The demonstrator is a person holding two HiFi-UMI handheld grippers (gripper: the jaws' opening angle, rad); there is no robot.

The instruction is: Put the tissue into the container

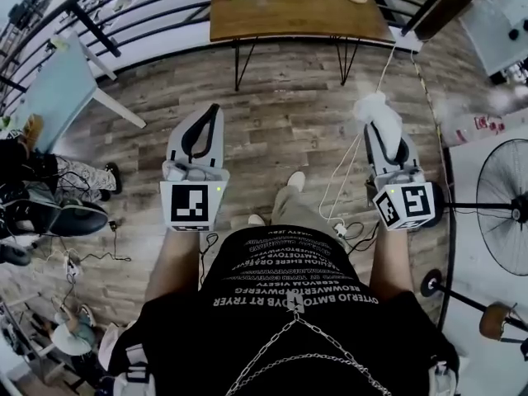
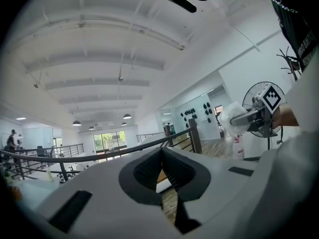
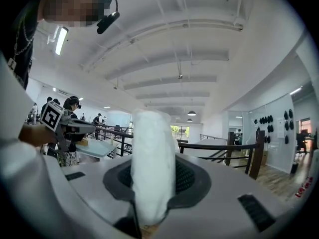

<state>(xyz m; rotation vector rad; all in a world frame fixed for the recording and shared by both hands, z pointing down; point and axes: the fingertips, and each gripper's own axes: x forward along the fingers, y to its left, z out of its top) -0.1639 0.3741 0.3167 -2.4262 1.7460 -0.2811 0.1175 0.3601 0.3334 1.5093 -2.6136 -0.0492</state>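
Observation:
A crumpled white tissue [image 1: 378,112] [image 3: 152,168] sticks out between the jaws of my right gripper [image 1: 382,122] [image 3: 153,156], which is shut on it and held up at waist height. My left gripper [image 1: 213,110] [image 2: 161,151] is level with it on the left, shut with its tips together and nothing between them. From the left gripper view the right gripper and its tissue [image 2: 232,116] show far right. No container can be told apart in any view. Both grippers hang over the wooden floor, away from any surface.
A wooden table [image 1: 272,19] with a few items stands ahead beyond a black railing [image 1: 124,7]. A standing fan [image 1: 505,206] is on the right, a white table [image 1: 54,89] on the left. White cables [image 1: 346,180] and bags [image 1: 49,213] lie on the floor.

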